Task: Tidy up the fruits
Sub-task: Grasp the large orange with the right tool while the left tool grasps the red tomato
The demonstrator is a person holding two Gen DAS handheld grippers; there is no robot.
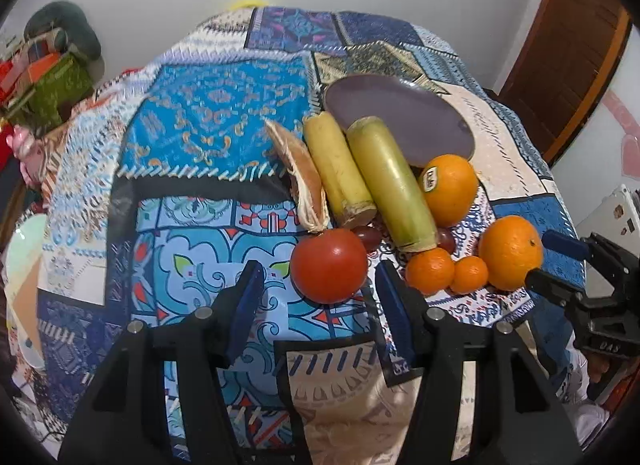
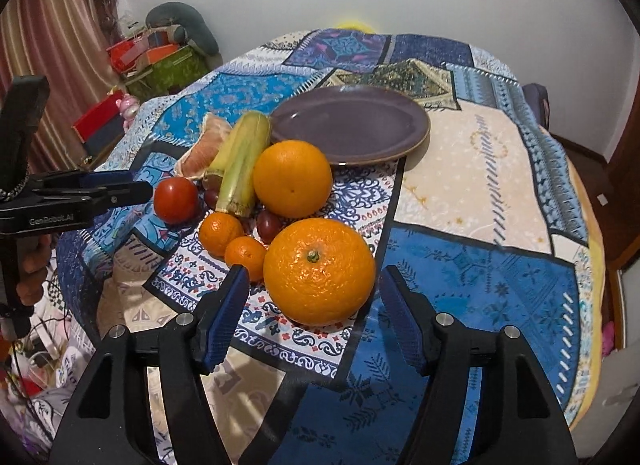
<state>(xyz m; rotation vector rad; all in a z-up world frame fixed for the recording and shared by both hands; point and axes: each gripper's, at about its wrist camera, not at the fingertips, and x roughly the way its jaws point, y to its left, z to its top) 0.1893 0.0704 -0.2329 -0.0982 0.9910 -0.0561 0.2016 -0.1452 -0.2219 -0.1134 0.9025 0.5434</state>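
A purple plate [image 1: 404,117] [image 2: 352,125] lies empty on the patchwork cloth. In front of it lie two sugarcane pieces [image 1: 390,181] [image 2: 244,161], a pomelo wedge [image 1: 298,173] [image 2: 204,145], a red tomato [image 1: 328,265] [image 2: 176,199], two large oranges [image 1: 450,189] [image 2: 320,271], two small mandarins [image 1: 430,271] [image 2: 220,233] and dark grapes [image 1: 366,237] [image 2: 268,223]. My left gripper [image 1: 320,297] is open, just short of the tomato. My right gripper [image 2: 312,305] is open, its jaws either side of the near large orange, not touching it.
The table [image 2: 480,169] is round and drops off on all sides. Boxes and a cushion [image 2: 168,49] are stacked at the far left by a curtain. A wooden door [image 1: 568,65] stands at the right. Each gripper shows at the edge of the other's view.
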